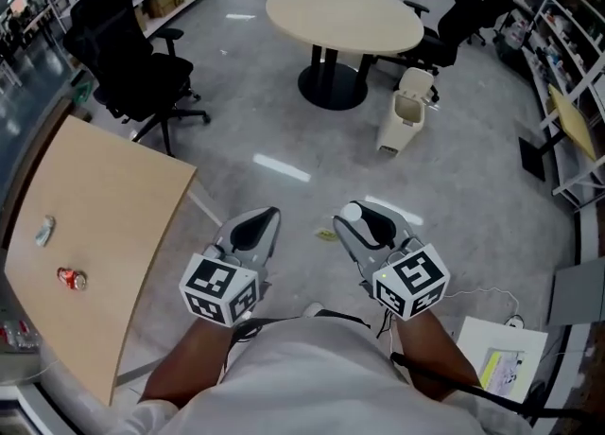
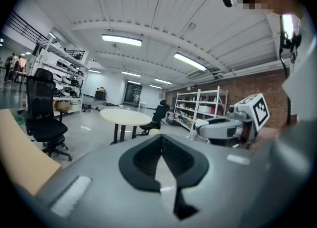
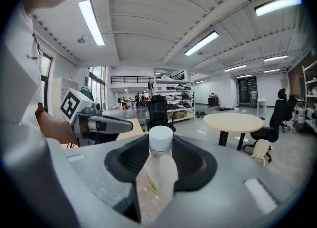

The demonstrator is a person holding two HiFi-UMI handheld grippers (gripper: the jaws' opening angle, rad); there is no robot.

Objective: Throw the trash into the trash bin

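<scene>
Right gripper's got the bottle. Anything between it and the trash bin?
Nothing visible. From the bottle in the right gripper, bare floor runs up to the trash bin, which stands beside the round table. The office chair stands well off that line.

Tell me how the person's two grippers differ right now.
The right gripper is clamped on a clear bottle with a white cap; the left gripper holds nothing. The right gripper's jaws stand apart around the bottle; the left gripper's jaws are together. Both are grey with black jaw linings.
</scene>
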